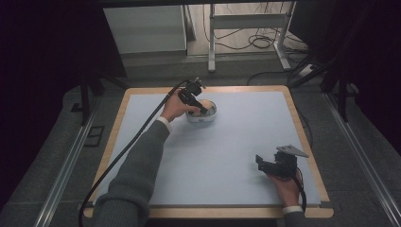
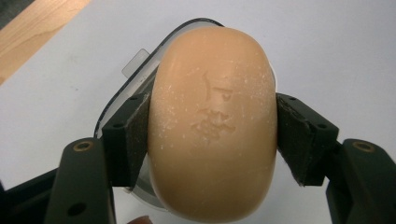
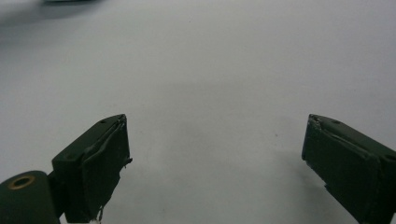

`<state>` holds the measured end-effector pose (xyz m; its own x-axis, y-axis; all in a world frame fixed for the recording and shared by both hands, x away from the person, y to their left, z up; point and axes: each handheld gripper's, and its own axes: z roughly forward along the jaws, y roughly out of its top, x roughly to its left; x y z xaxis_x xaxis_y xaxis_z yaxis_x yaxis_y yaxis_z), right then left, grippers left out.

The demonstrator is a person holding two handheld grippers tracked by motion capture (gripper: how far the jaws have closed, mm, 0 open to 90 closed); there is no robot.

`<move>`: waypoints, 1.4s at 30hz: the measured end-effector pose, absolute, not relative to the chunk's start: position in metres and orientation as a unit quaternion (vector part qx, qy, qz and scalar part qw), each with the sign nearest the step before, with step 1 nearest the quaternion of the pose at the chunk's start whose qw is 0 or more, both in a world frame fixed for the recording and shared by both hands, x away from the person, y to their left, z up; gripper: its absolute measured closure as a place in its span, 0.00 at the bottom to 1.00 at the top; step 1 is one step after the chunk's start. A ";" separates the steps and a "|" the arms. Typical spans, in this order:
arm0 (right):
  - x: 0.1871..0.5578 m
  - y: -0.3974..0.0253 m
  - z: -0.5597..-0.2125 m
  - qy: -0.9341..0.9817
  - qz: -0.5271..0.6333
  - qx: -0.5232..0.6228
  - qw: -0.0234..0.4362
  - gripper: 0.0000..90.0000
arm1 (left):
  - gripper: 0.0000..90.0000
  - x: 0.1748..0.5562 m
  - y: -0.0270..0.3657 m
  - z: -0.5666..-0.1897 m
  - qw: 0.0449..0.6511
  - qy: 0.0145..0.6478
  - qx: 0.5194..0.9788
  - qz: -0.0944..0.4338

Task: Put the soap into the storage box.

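Your left hand (image 1: 176,109) is reaching far over the desk (image 1: 227,142), up near its back edge. It is holding the left gripper (image 1: 204,109), and that gripper is pointing down into a small clear dish (image 1: 209,117). The dish is sitting on the white top of the desk, close to the back edge and a bit left of the middle.

In the left gripper view, the jaws are squeezing a soap (image 2: 214,122) from both sides. The soap is tan and rounded, with a mark pressed into its top. It is sitting right over the dish (image 2: 140,70), whose clear rim is peeking out behind it and on its left side. A strip of the desk's wooden edge (image 2: 32,32) is showing in the top left corner.

Your right hand (image 1: 286,187) is resting near the front right corner of the desk, well apart from the dish. It is holding the right gripper (image 1: 263,162). In the right gripper view, its jaws are standing wide apart over the bare white top, gripping nothing.
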<state>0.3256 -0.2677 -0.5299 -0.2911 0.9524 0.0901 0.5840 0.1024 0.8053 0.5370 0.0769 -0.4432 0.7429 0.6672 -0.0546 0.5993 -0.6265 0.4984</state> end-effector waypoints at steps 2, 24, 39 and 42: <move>0.326 -0.268 -0.530 0.704 0.388 0.546 0.236 0.09 | 0.36 0.538 0.077 -0.445 0.251 0.356 0.897 0.068; 0.326 -0.268 -0.530 0.704 0.388 0.546 0.238 0.08 | 0.36 0.547 0.073 -0.462 0.243 0.356 0.901 0.054; 0.326 -0.267 -0.530 0.704 0.388 0.545 0.240 0.09 | 0.28 0.520 0.076 -0.441 0.290 0.349 0.888 0.075; 0.325 -0.267 -0.530 0.704 0.388 0.545 0.239 0.08 | 0.26 0.509 0.079 -0.440 0.293 0.345 0.888 0.079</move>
<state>0.3254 -0.2674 -0.5298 -0.2922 0.9524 0.0870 0.5823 0.1051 0.8062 0.5091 0.0791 -0.4402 0.7496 0.6590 -0.0614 0.5659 -0.5901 0.5758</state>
